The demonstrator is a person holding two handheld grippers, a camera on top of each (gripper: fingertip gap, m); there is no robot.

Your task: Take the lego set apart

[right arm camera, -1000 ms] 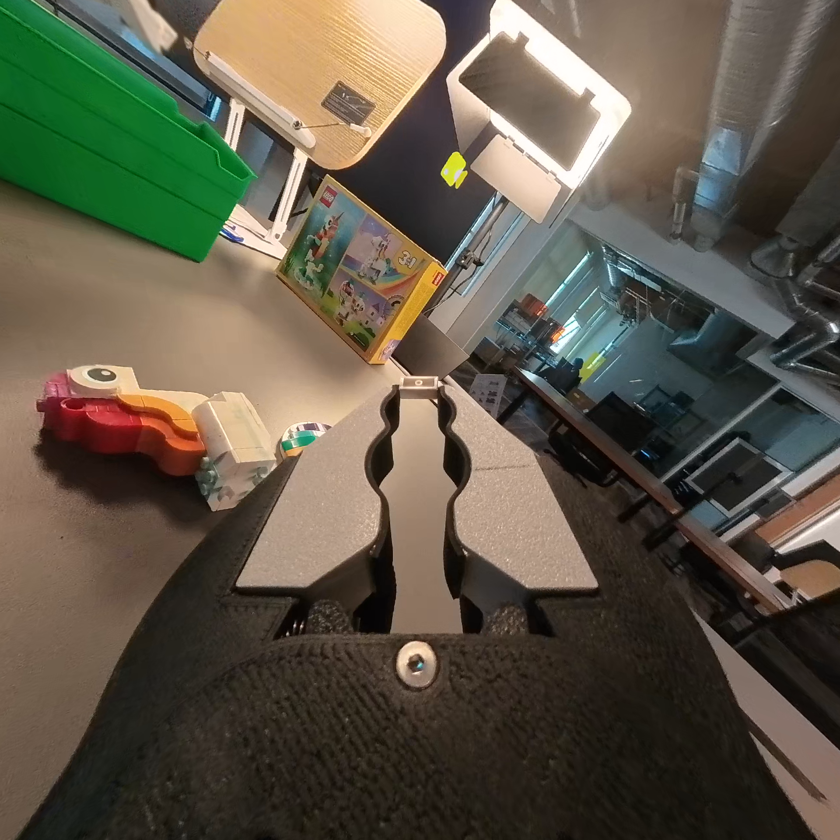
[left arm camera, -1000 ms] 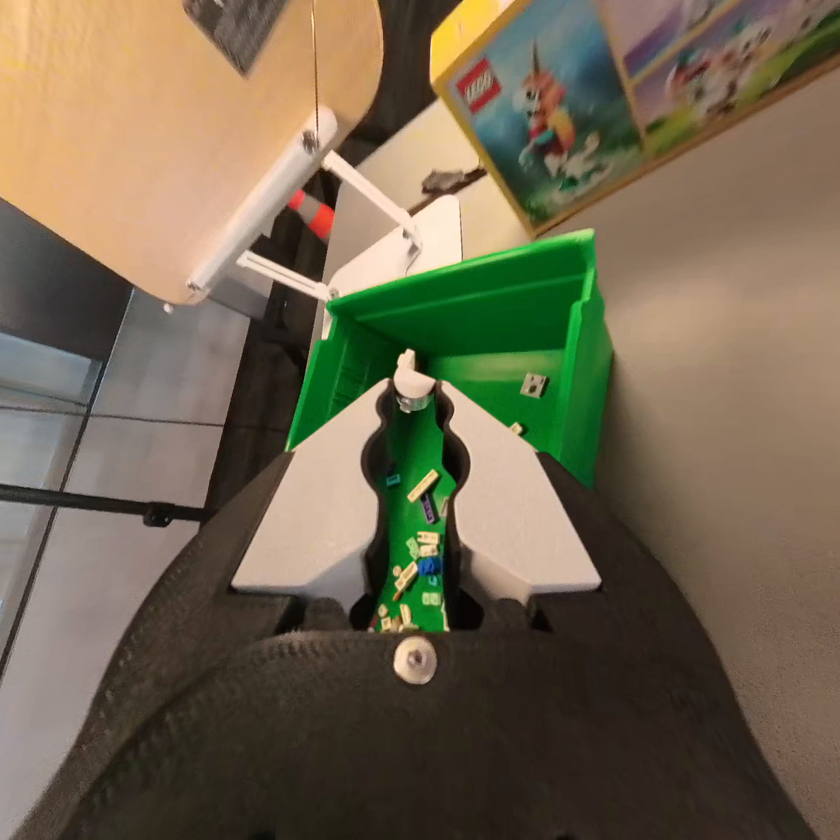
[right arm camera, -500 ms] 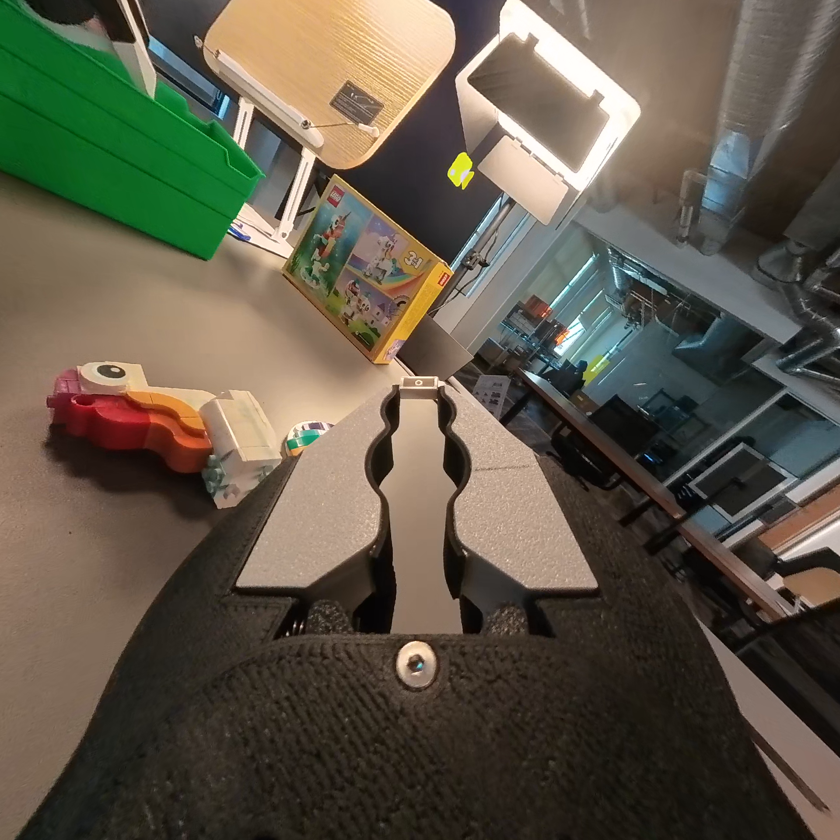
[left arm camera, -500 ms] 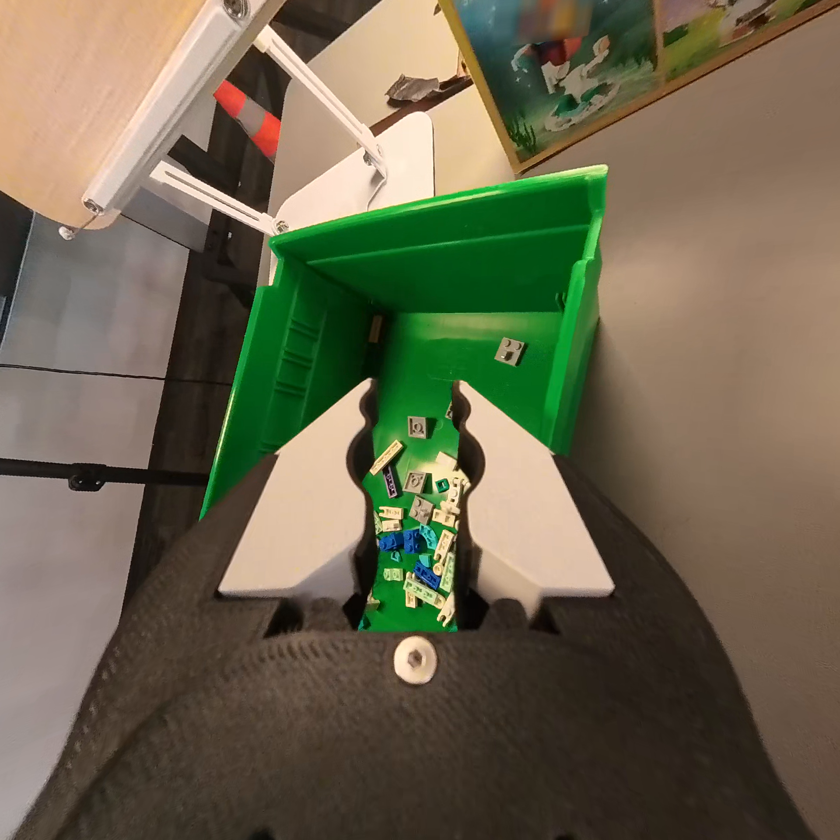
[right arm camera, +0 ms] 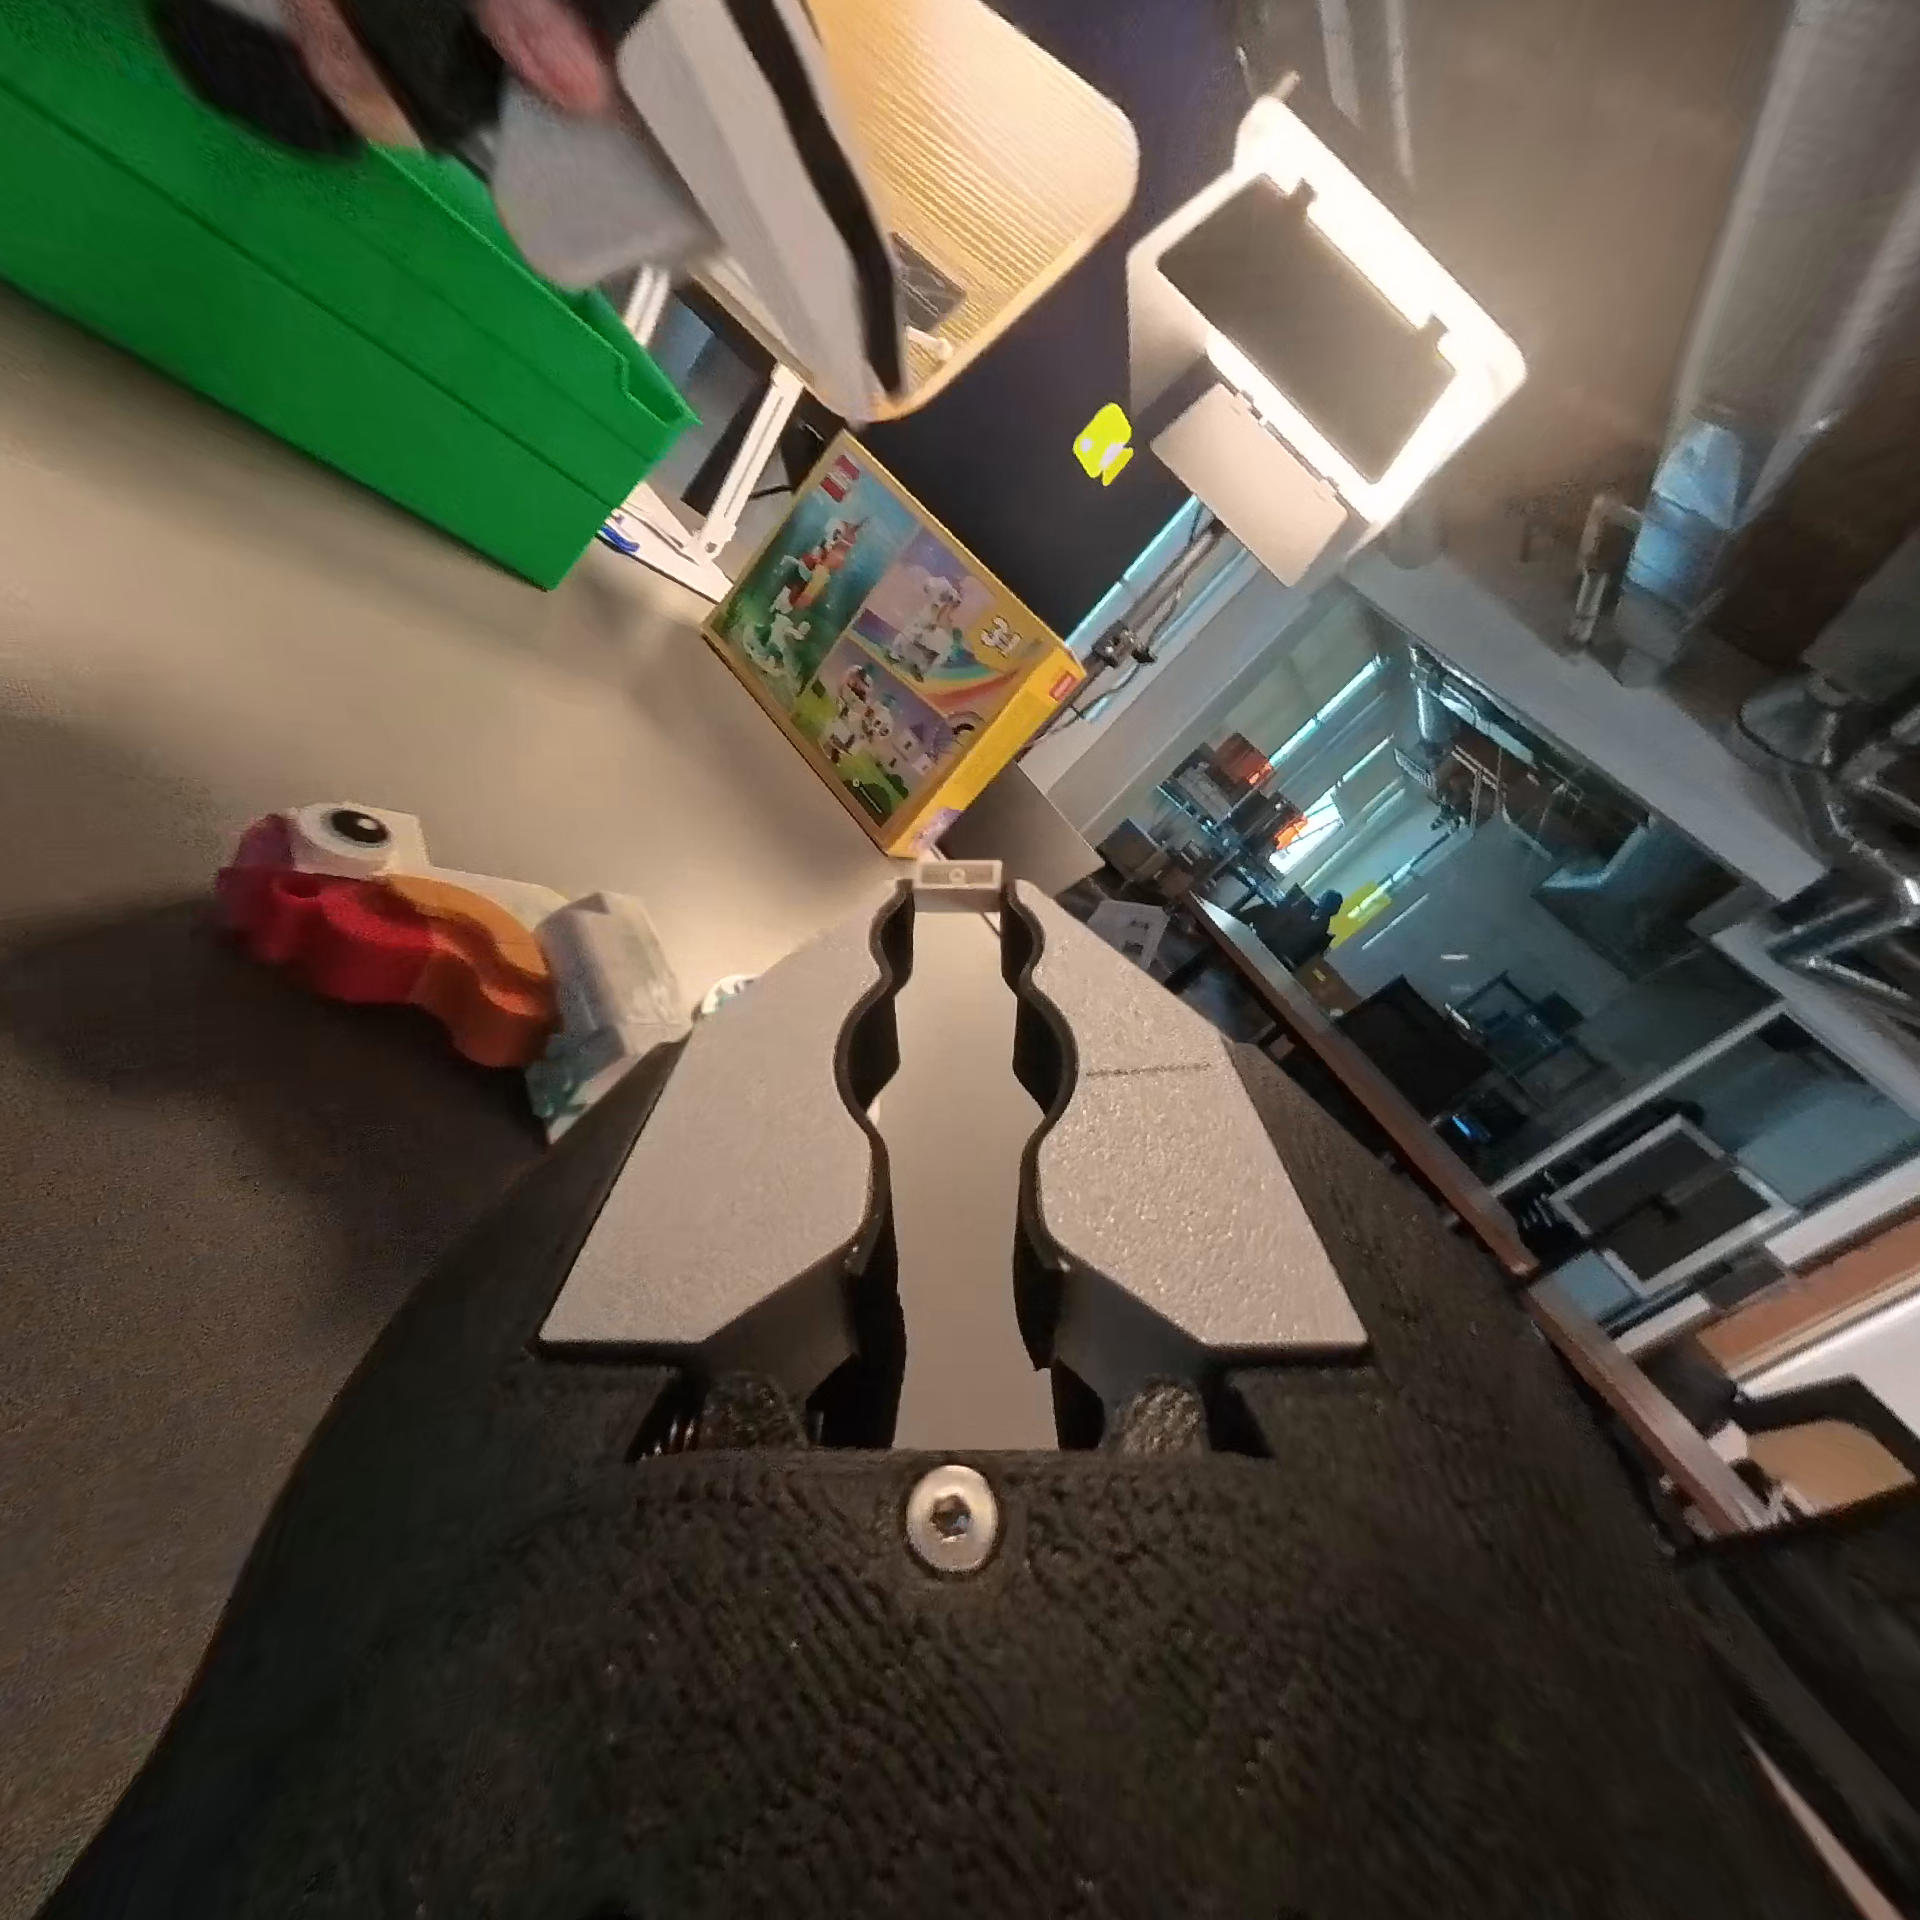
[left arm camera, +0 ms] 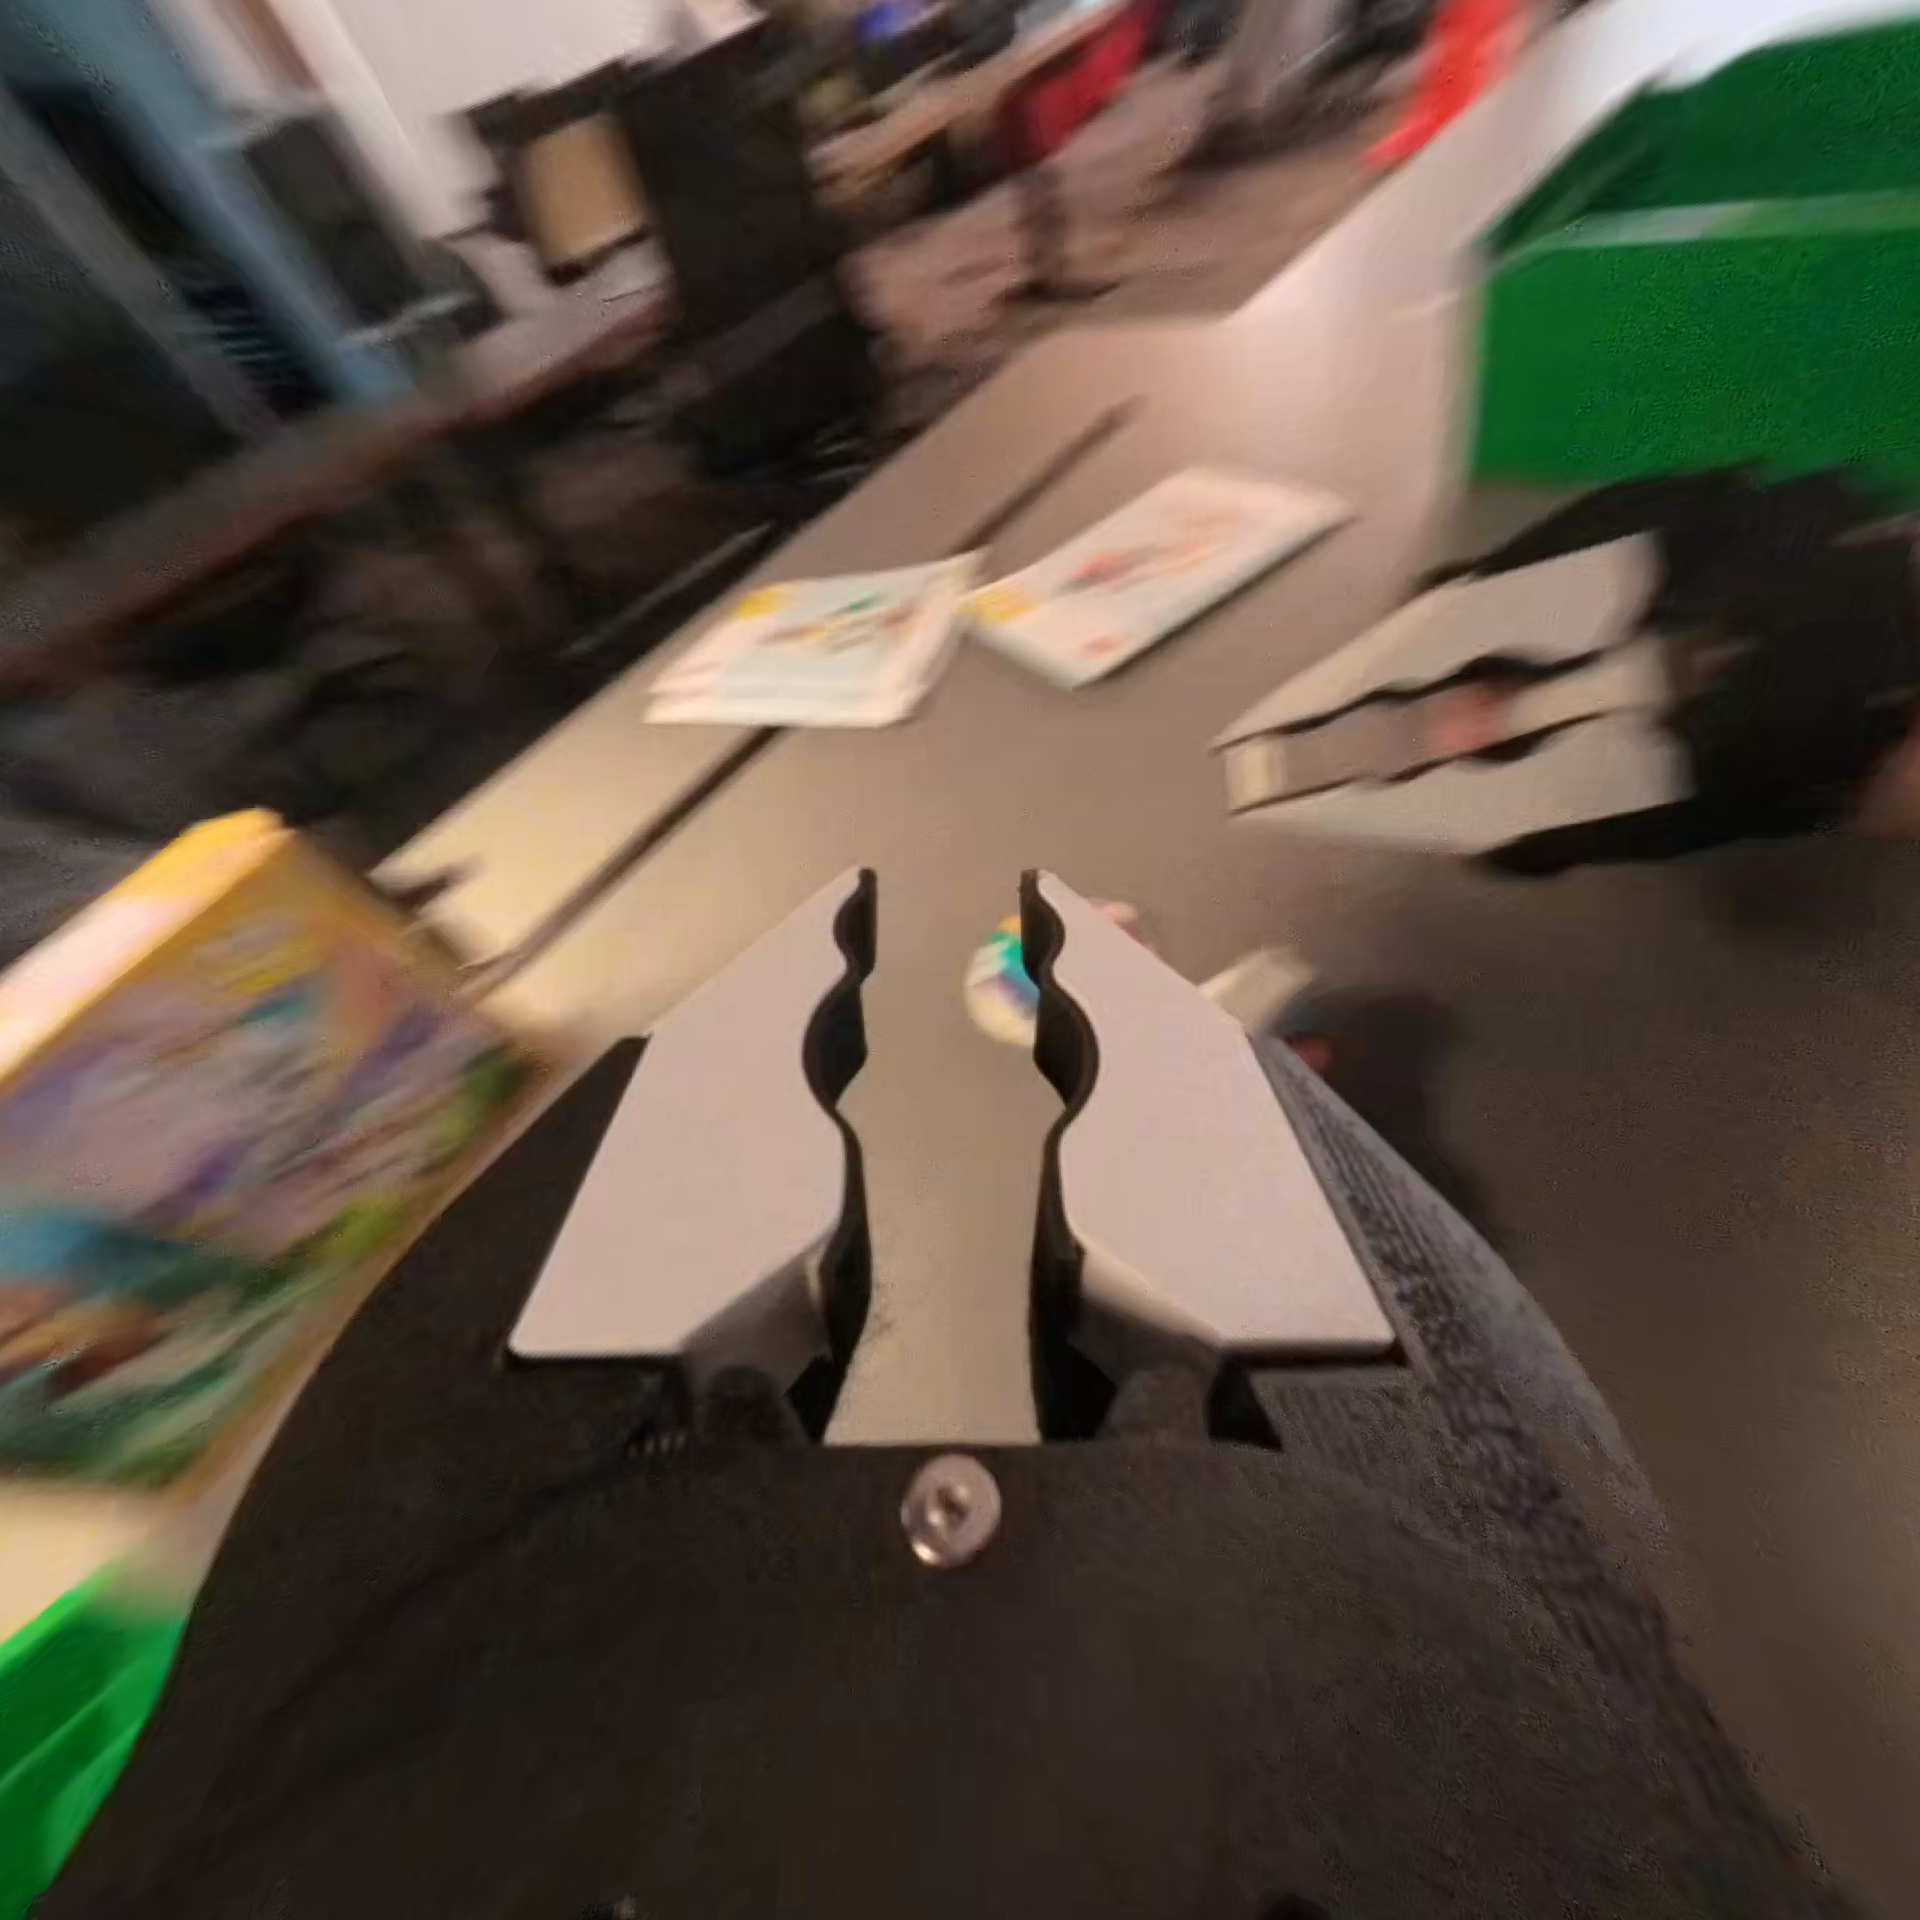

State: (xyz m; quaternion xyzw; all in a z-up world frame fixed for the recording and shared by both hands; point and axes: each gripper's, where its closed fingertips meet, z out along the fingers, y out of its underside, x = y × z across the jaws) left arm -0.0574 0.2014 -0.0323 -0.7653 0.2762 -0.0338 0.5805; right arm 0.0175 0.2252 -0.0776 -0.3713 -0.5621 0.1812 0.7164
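The partly built lego model (right arm camera: pixel 384 935), red, orange and white with an eye, lies on the grey table left of my right gripper (right arm camera: pixel 956 885). That gripper is shut on a small light grey lego plate (right arm camera: pixel 956 873) held at its tips. My left gripper (left arm camera: pixel 945 894) is open and empty above the table; its view is motion-blurred. A small colourful round piece (left arm camera: pixel 1000 977) shows between its fingers on the table. The left gripper also shows in the right wrist view (right arm camera: pixel 727 156), over the green bin (right arm camera: pixel 312 312).
The lego box (right arm camera: pixel 894 665) stands behind the model and shows in the left wrist view (left arm camera: pixel 208 1091). Instruction booklets (left arm camera: pixel 987 623) lie farther along the table. The green bin (left arm camera: pixel 1704 260) and my right gripper (left arm camera: pixel 1455 696) show at the right.
My left gripper let a white piece go over the green bin, then swung away from it to face the table. The right gripper has hardly moved and keeps its plate.
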